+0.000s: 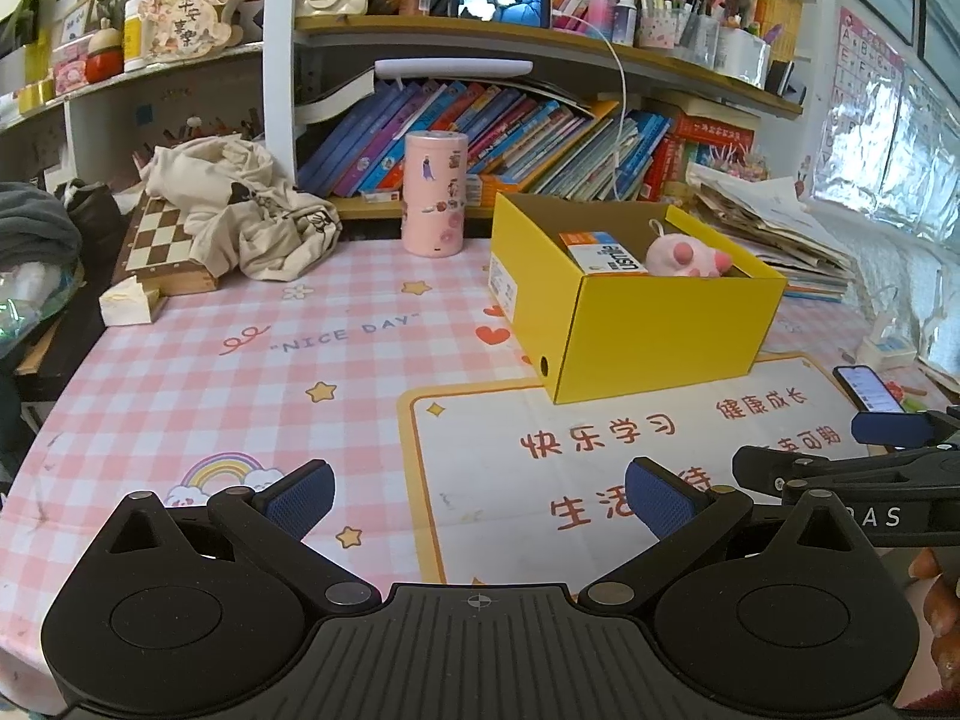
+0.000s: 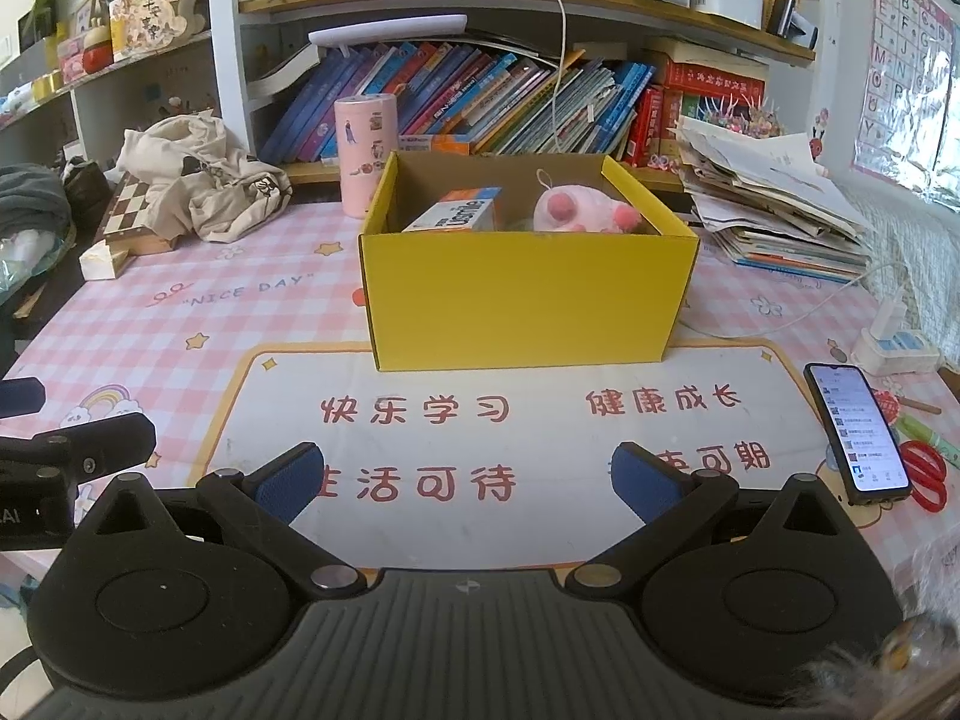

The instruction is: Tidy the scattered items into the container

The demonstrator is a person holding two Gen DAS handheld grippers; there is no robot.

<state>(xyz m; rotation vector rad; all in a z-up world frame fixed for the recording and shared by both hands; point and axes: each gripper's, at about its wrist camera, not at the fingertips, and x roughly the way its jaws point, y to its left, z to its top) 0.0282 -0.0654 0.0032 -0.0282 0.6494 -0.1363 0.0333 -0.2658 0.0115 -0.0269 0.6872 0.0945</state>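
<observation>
The open yellow cardboard box sits at the centre of the right wrist frame, on the bench with its pink checked cloth. Inside it lie a white and orange carton on the left and a pink plush paw toy on the right, so at least two items appear already tidied away.

Both tools hang low over the white printed mat in front of the box. The left tool has its blue pads spread wide with nothing between them; the right tool is likewise wide apart and empty.

Loose things remain in view: a black smartphone and red scissors at the right edge of the frame, though whether these count as scattered items is unclear. The task looks largely done.
</observation>
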